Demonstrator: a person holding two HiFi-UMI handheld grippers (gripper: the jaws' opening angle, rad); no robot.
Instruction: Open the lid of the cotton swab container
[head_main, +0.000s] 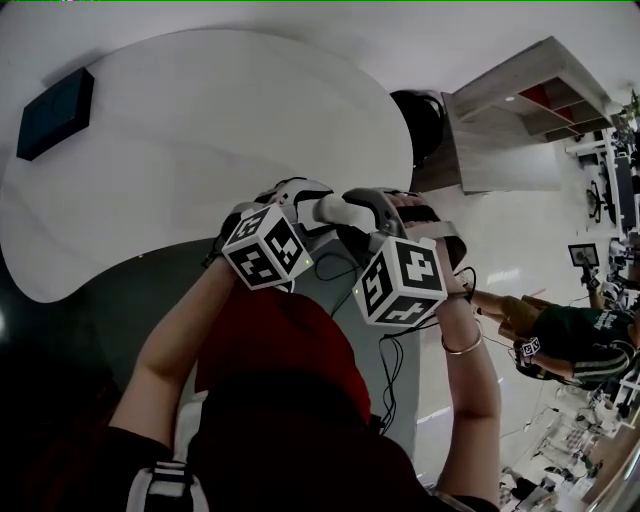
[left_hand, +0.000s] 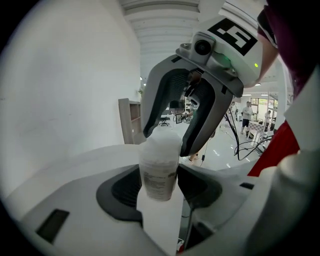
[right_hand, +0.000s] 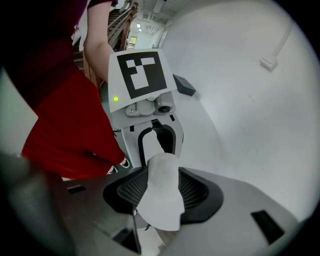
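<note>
The left gripper is clamped on the body of the cotton swab container, bracing it against twisting. The right gripper stands wide open astride the lid. Its pads apparently do not press, and it looks placed for regripping the lid.

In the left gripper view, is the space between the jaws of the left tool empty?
No, the left tool grips the labelled cotton swab container.

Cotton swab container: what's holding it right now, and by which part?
The left hand-held gripper clamps the cotton swab container by its labelled body; the right hand-held gripper straddles its top, grip unclear.
</note>
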